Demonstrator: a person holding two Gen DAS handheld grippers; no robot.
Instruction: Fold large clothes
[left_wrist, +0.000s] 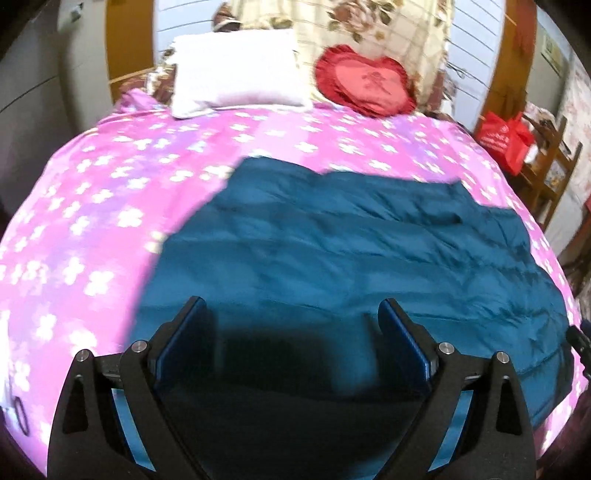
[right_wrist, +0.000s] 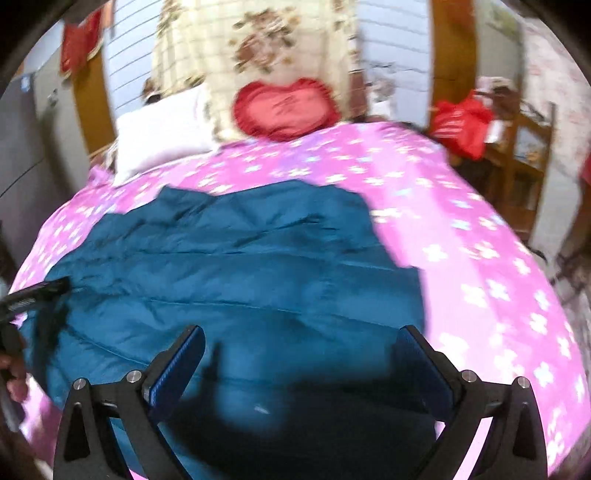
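Note:
A large teal quilted garment (left_wrist: 332, 251) lies spread flat on a bed with a pink flowered cover (left_wrist: 92, 206). My left gripper (left_wrist: 291, 314) hovers over the garment's near edge with its jaws wide apart and nothing between them. In the right wrist view the same teal garment (right_wrist: 229, 273) fills the middle. My right gripper (right_wrist: 301, 339) stands open above its near part, holding nothing. The left gripper's tip (right_wrist: 40, 291) shows at that view's left edge, with a hand (right_wrist: 14, 373) below it.
A white pillow (left_wrist: 236, 74) and a red heart-shaped cushion (left_wrist: 365, 85) lie at the head of the bed against a floral cloth. A wooden chair with a red bag (left_wrist: 506, 136) stands to the right of the bed. A grey cabinet (left_wrist: 33, 88) is at left.

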